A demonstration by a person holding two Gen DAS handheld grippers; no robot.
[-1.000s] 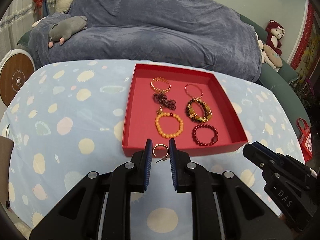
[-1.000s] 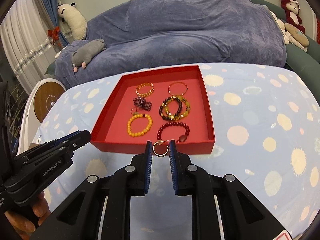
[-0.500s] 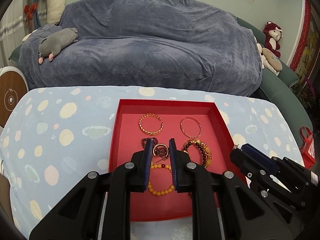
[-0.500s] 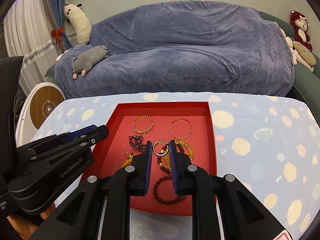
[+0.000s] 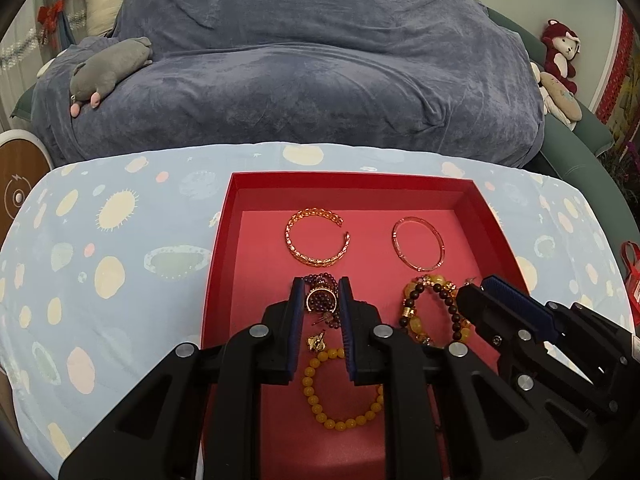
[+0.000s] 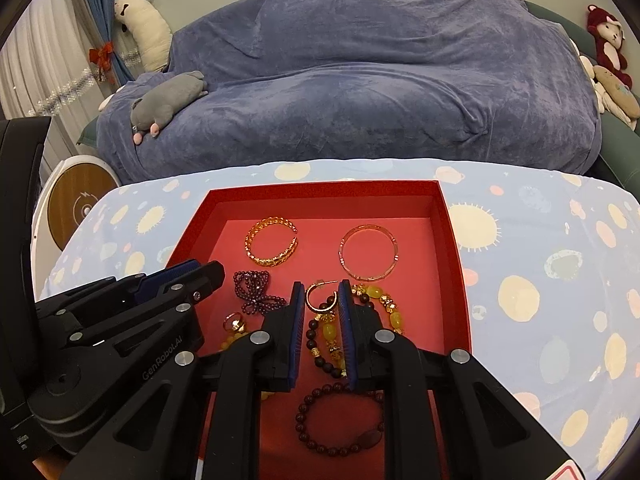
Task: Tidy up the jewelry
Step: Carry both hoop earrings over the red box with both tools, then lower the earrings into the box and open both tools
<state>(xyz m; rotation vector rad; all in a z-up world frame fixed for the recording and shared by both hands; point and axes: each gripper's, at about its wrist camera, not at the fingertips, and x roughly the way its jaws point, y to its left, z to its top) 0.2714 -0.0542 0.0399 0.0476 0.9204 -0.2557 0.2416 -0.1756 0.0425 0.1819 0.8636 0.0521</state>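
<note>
A small gold hoop earring (image 5: pixel 319 298) is clamped in the left gripper (image 5: pixel 320 300) and a thin, light, slippery gold hoop earring (image 6: pixel 318 299) in the right gripper (image 6: pixel 319 300), both above the red cardboard tray (image 6: pixel 456 264), best pinched across the rigid curve, the open-ended gold chain bangle (image 6: pixel 272 246) lying at eleven o'clock.

Both tongs, left (image 5: pixel 320 300) and right (image 6: pixel 319 300), each carrying a gold hoop earring (image 6: pixel 318 300), have moved from the red tray's (image 5: pixel 224 240) near edge to above its middle.
</note>
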